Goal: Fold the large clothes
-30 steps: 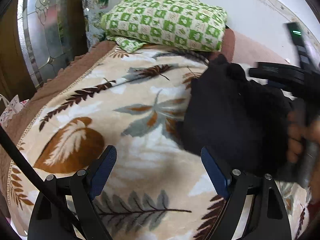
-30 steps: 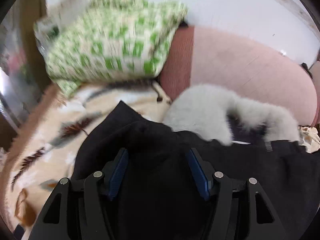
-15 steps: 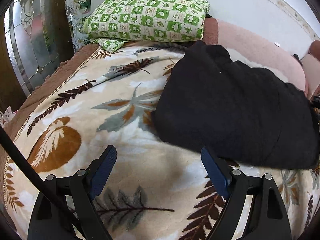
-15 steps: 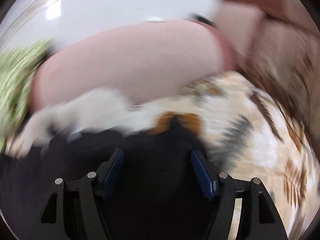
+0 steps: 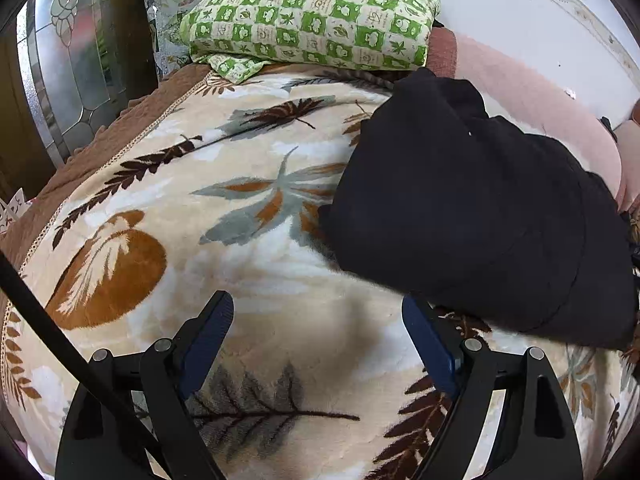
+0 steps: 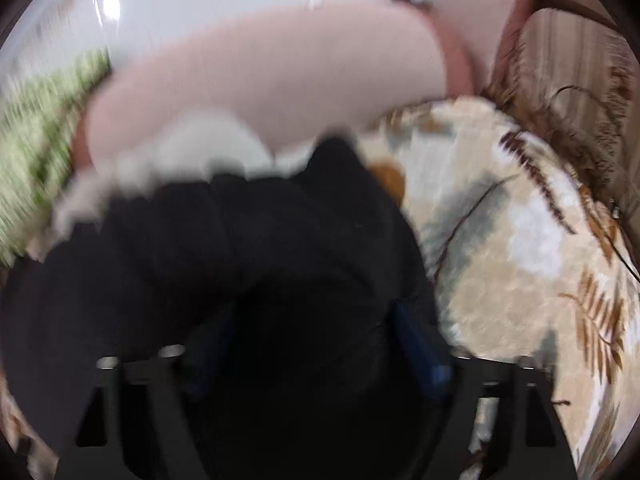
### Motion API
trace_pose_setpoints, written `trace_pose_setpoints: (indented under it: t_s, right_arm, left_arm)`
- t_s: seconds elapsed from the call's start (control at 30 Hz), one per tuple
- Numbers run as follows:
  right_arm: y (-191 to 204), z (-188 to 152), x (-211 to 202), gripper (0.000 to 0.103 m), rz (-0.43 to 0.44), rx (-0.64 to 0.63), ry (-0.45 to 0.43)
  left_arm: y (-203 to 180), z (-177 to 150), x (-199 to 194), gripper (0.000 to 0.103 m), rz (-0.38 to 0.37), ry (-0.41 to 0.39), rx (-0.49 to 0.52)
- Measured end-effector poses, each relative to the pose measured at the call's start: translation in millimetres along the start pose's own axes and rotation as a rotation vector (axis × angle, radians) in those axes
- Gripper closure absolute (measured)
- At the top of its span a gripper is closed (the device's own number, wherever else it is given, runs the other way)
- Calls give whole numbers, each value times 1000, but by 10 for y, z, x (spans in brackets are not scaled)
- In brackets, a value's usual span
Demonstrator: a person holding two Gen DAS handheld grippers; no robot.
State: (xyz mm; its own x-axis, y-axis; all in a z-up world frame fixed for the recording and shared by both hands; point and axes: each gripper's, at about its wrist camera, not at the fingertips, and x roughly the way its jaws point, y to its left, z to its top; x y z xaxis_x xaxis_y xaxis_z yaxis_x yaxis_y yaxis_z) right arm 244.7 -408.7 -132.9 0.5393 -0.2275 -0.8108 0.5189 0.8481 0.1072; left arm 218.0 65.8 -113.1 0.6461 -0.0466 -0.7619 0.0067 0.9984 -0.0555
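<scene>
Black garment [image 5: 472, 208] lies folded into a thick bundle on the leaf-patterned blanket [image 5: 248, 264], ahead and to the right of your left hand-held gripper [image 5: 316, 336]. Its near edge sits just beyond the tip of that gripper's right finger [image 5: 424, 340], apart from it as far as the view shows. In the right wrist view the same garment [image 6: 248, 264] fills the lower middle, directly ahead of your right hand-held gripper [image 6: 316, 344] and running in between its fingers.

Your left hand-held gripper is spread wide with only bare blanket between its blue pads; it holds nothing. Your right hand-held gripper also stands well apart, with black cloth lying between the fingers; the frame is blurred and dark there, so you cannot tell whether the pads touch the fabric, but they are not clamped on it.

White fluffy trim [image 6: 208, 152] shows at the far edge of the garment in the right view. The blanket covers a bed, with a brown border [image 5: 132, 116] along its left side. A green-and-white checked pillow [image 5: 316, 20] rests at the head, just beyond the garment's far corner, and a pink cushion [image 5: 540, 108] runs along the white wall [image 5: 520, 12] behind it. A leaded glass panel [image 5: 68, 72] stands at the left.
</scene>
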Motion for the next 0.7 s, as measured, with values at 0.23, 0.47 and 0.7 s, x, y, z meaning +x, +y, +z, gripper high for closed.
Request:
trace_pose_setpoints:
  t_s: [0.23,0.47,0.7]
  right_arm:
    - [171,-169,-709,7,27,62,-162]
    - [1477,-497,-1227,32,294,-205,-168]
    - [2925,-766,-847,47,368,-463,-63]
  left_arm:
    - [164,74,-122,18,-4,-21,-54]
    - [378,94,-201,18,7,-28,-120]
    - [536,162,-258,18,-21,-31,-174]
